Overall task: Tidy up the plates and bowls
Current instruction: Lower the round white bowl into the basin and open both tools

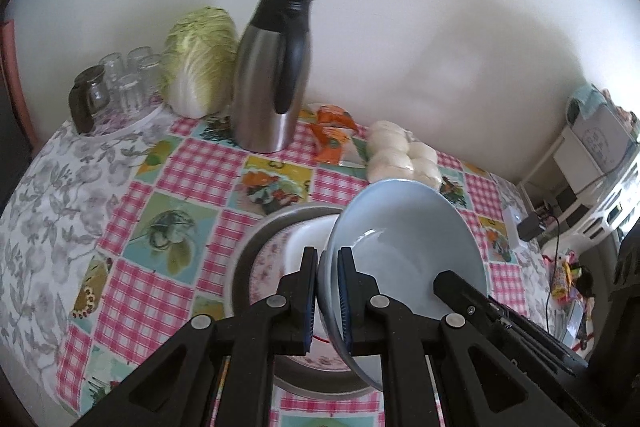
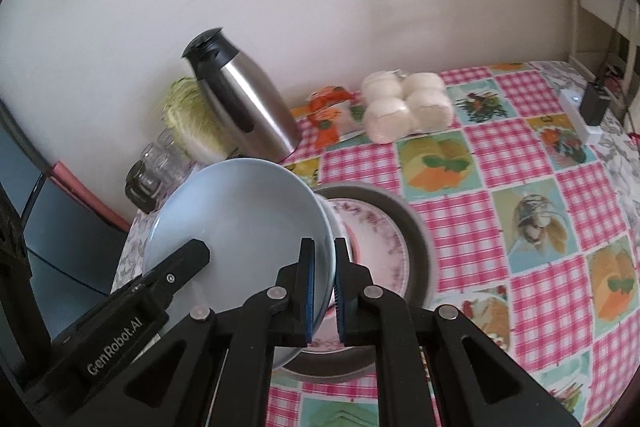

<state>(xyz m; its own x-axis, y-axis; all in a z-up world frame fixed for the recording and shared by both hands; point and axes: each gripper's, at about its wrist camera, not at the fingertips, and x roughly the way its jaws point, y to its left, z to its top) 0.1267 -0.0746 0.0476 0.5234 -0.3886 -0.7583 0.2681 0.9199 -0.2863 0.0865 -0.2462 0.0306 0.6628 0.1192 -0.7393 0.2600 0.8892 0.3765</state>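
Observation:
A light blue bowl [image 1: 400,227] hangs tilted over the table, held at opposite sides of its rim. My left gripper [image 1: 328,291] is shut on the rim of the blue bowl nearest it. My right gripper [image 2: 323,267] is shut on the other side of the blue bowl [image 2: 240,211]. Each view also shows a black finger of the other gripper across the bowl. Below the bowl sits a round grey metal pan [image 1: 256,239] holding a floral plate [image 1: 268,263] and a white dish [image 1: 308,239]. The right wrist view shows the same grey pan [image 2: 420,239] and floral plate [image 2: 376,239].
A steel thermos jug [image 1: 272,75], a cabbage [image 1: 200,59] and upturned glasses [image 1: 120,79] stand along the wall. White buns [image 1: 400,155] and an orange packet [image 1: 332,135] lie behind the pan. A charger block [image 2: 596,103] sits at the checked tablecloth's far right edge.

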